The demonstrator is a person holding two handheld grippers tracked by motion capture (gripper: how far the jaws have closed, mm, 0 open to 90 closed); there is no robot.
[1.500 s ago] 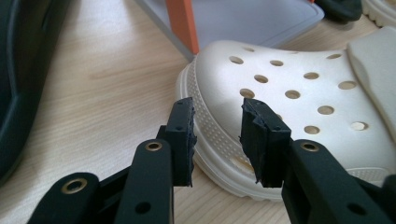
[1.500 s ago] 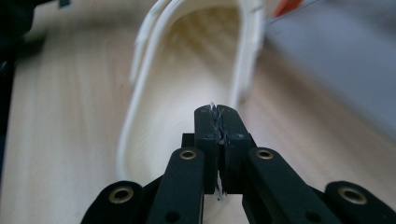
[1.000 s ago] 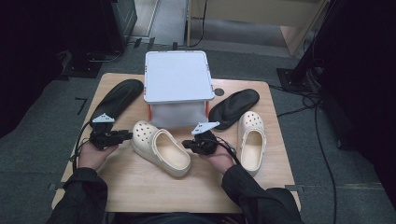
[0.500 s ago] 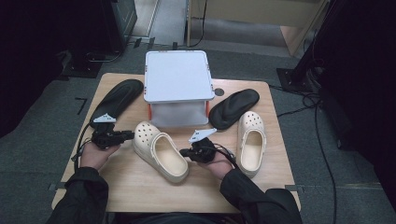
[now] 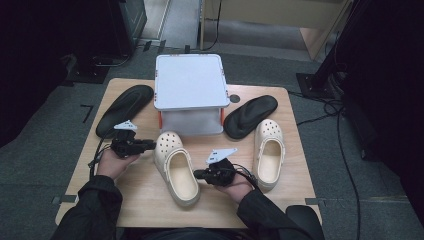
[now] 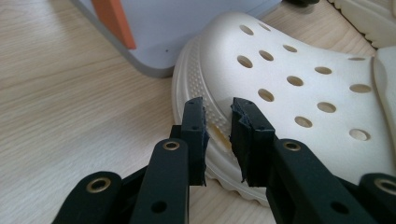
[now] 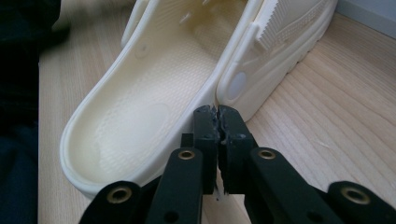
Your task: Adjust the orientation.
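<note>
A person sits at the near edge of a wooden bench [image 5: 145, 200] with a gripper in each hand, working on the cream clog [image 5: 176, 167] that lies near the middle, toe toward the far side and heel toward the person. The right gripper [image 5: 198, 174] comes in from the right at the clog's side wall, its fingers [image 7: 205, 128] pinching the thin rim beside the strap rivet, pressed almost together on it. That looks like the hold that steers the shoe. The left gripper [image 5: 151, 144] sits at the toe, and its fingers [image 6: 194, 122] have just been closing; they stand a little apart over the toe's ribbed edge, and I can't say they are pressing on it yet. My guess is the left one steadies or nudges the toe while the right swings the heel round.

The second clog [image 5: 269, 152] lies to the right, well apart, toe also pointing far. Two black insoles flank a grey-white lidded box [image 5: 189, 82] with orange clasps at the far middle: one insole [image 5: 125, 107] on the left, the other [image 5: 251, 115] on the right, just beyond the second clog. The first clog's toe is close to the box front.

The bench top is pale wood grain, bare between the things. Around it is grey carpet, cables, and dark equipment at the sides.
</note>
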